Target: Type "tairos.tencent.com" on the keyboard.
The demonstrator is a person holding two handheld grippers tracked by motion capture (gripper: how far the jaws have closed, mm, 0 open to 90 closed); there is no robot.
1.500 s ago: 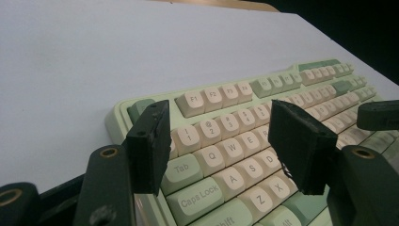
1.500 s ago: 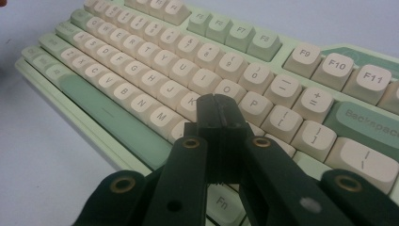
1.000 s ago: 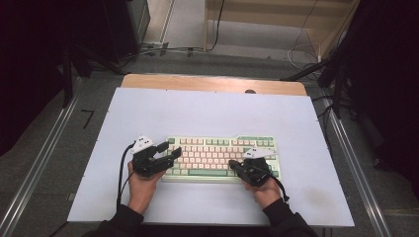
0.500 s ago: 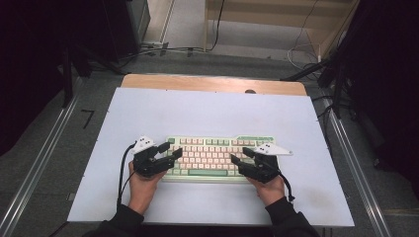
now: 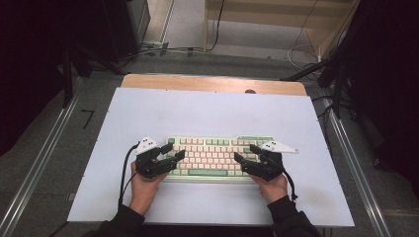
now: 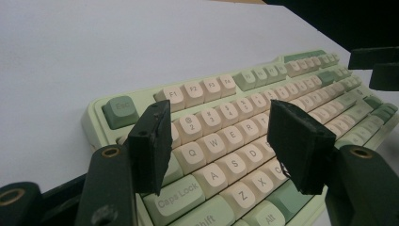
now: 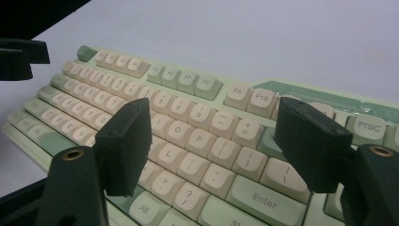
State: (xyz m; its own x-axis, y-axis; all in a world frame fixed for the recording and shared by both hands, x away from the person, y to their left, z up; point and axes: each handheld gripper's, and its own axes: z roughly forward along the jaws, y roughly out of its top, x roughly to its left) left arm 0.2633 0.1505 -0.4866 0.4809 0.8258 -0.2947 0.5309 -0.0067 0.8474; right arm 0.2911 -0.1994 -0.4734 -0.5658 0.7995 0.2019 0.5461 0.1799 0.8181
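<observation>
A pale green keyboard (image 5: 217,148) with cream keys lies flat on the white table top, near the person's side. My left gripper (image 5: 176,151) hovers over its left end, open, with the Q, W, A and S keys showing between the jaws in the left gripper view (image 6: 221,141). Over the keyboard's right end my right gripper (image 5: 245,152) is open too. Its jaws have just been opening, and nothing is between them; the keys around P and L lie below them in the right gripper view (image 7: 211,141). Neither gripper's pads press on a key.
The white table top (image 5: 207,108) stretches far beyond the keyboard to a wooden strip (image 5: 197,83) at its far edge. Metal rails (image 5: 34,182) run along both sides. Cables (image 5: 163,49) lie on the floor behind the table.
My right gripper's jaws have gone from shut to wide open, and that hand has shifted slightly right, so its grey plate now sticks out. The left gripper and the keyboard have not moved.
</observation>
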